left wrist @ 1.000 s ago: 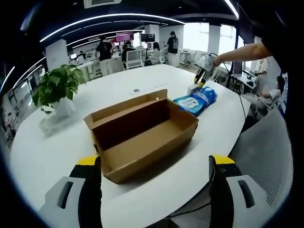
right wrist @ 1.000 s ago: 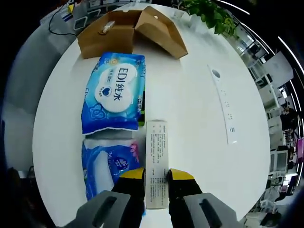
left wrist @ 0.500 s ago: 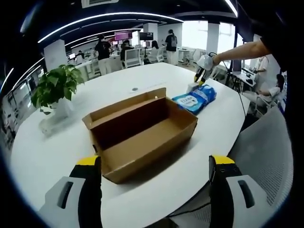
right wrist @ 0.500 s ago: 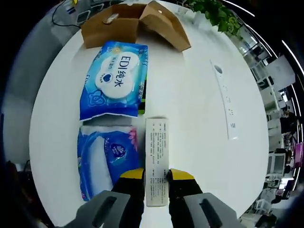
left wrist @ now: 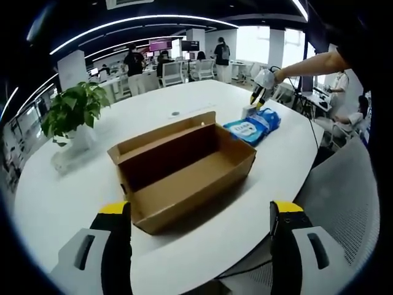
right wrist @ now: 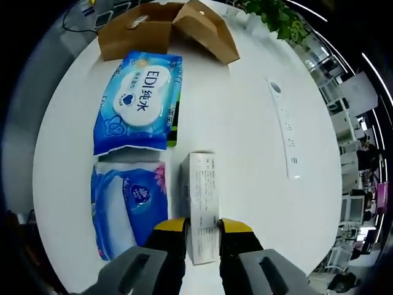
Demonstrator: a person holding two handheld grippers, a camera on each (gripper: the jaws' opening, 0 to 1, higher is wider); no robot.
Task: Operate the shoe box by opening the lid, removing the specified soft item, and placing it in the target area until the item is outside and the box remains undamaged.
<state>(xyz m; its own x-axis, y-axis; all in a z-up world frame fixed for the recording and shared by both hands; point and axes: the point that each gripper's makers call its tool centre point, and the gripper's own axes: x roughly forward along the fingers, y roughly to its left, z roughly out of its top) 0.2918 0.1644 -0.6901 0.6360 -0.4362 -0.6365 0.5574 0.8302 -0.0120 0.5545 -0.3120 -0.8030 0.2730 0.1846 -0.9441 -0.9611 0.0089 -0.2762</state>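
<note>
1. Right claw [right wrist: 202, 228] is clamped on a small white carton [right wrist: 201, 206] printed with text. Vs half a sec ago the carton now shows its side face and reads tilted — it looks to be coming up off the table [right wrist: 245, 110], though I can't tell if the far end is clear of the surface.
2. Left claw [left wrist: 199, 212] is spread wide w/ nothing between the jaws, hovering near the table edge in front of the shoe box [left wrist: 184, 169]. No real change there over the last sec.
3. Shoe box: lid already open, flap standing up at the back, interior looks bare, cardboard seems undamaged. In the right gripper view it sits at the far end of the table.
4. Soft items — two blue wipe packs [right wrist: 138, 101] and [right wrist: 126, 206] — lie flat outside the box, just beside the carton, the nearer one close against it.
5. Judgement: removal step looks done; the carton move seems like tidying or arranging the target area, so the task is near its end.
</note>
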